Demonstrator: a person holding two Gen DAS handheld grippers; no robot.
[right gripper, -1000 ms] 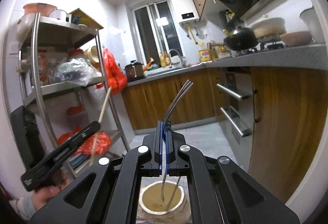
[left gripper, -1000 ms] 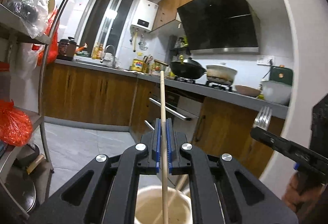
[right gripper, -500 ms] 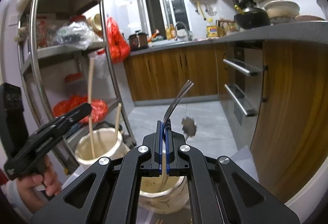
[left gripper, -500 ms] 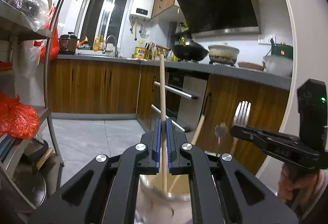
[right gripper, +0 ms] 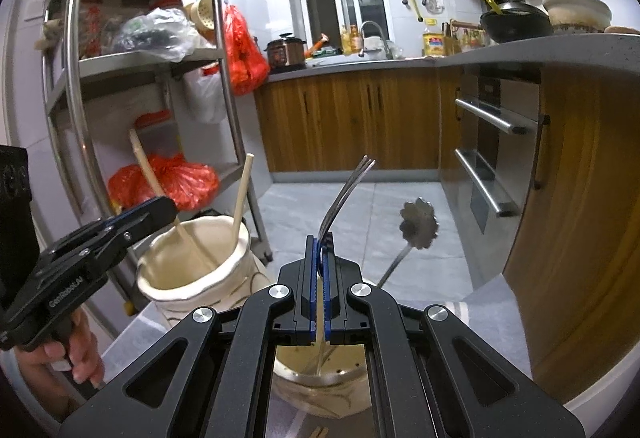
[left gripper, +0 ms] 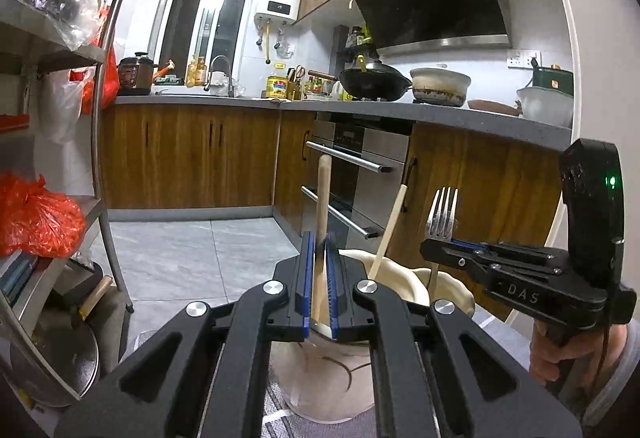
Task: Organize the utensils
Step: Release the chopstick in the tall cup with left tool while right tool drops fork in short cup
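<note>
Bench (right gripper: pixel 132 330): grey top, carrying both jars; a patterned mat is showing under the near one in the left view.
Jars, count two: cream ceramic. The left jar (right gripper: pixel 192 278) is sitting under the left gripper (left gripper: pixel 319 250); the right jar (right gripper: pixel 320 386) is sitting just beside it, under the right gripper (right gripper: pixel 319 242).
What has changed: both grippers are now lower than a second ago, so the jars have come up close beneath them and each utensil's lower end is now reaching into its jar.
Left fingers (left gripper: pixel 308 270): they have just been parting a little, with the thick wooden stick (left gripper: pixel 322 197) between them. The pads appear to be slack beside it rather than pinching, and less of the stick is standing above them than half a second ago.
Reading: the stick is probably being let go into the left jar, so that placement looks nearly done.
Right fingers (right gripper: pixel 310 278): pressed together on the fork (right gripper: pixel 344 193), tines up, handle running down into the right jar. It is not released yet; letting go looks like the next step.
Wooden sticks, count two: the thick one, plus a thin chopstick (left gripper: pixel 394 217) leaning on the left jar's rim.
Forks, count one.
Flower-headed metal utensil (right gripper: pixel 418 224), count one: standing in the right jar, head clear of the rim.
</note>
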